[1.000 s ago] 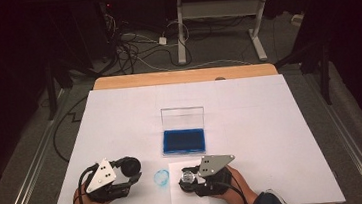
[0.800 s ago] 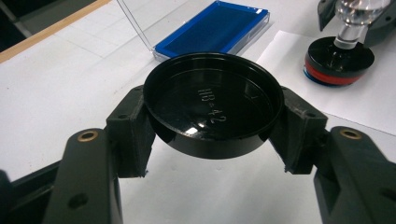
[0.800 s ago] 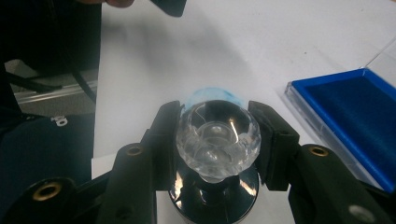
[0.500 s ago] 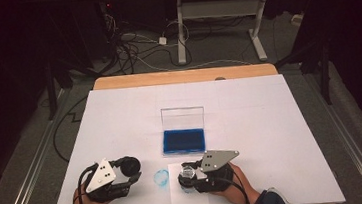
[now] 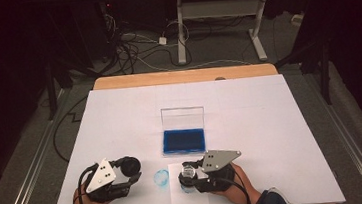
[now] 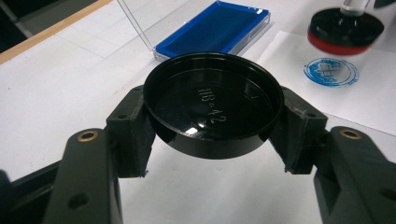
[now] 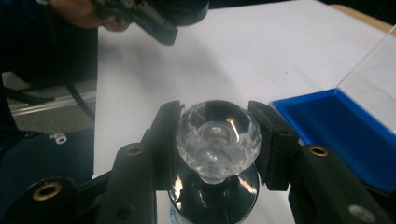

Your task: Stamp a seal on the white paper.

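My left gripper [image 5: 128, 168] is shut on a round black cap [image 6: 212, 107], held by its rim with the hollow side facing the camera. My right gripper [image 5: 188, 174] is shut on the clear faceted knob [image 7: 218, 135] of a round stamp [image 6: 345, 25] that has a black body and a red lower ring. The stamp stands upright, low over a white paper sheet [image 6: 373, 107]. A blue round imprint [image 6: 330, 72] lies on the sheet just in front of it, and the imprint [image 5: 161, 177] sits between the two grippers in the high view.
A blue ink pad [image 5: 184, 140] lies with its clear lid [image 5: 183, 117] standing open just beyond the grippers, at mid-table. White covering [image 5: 271, 123] spreads over the wooden table [image 5: 181, 76]. Cables and desk legs lie on the floor behind.
My right gripper with the stamp has shifted slightly toward the ink pad. The left gripper and its cap have stayed put.
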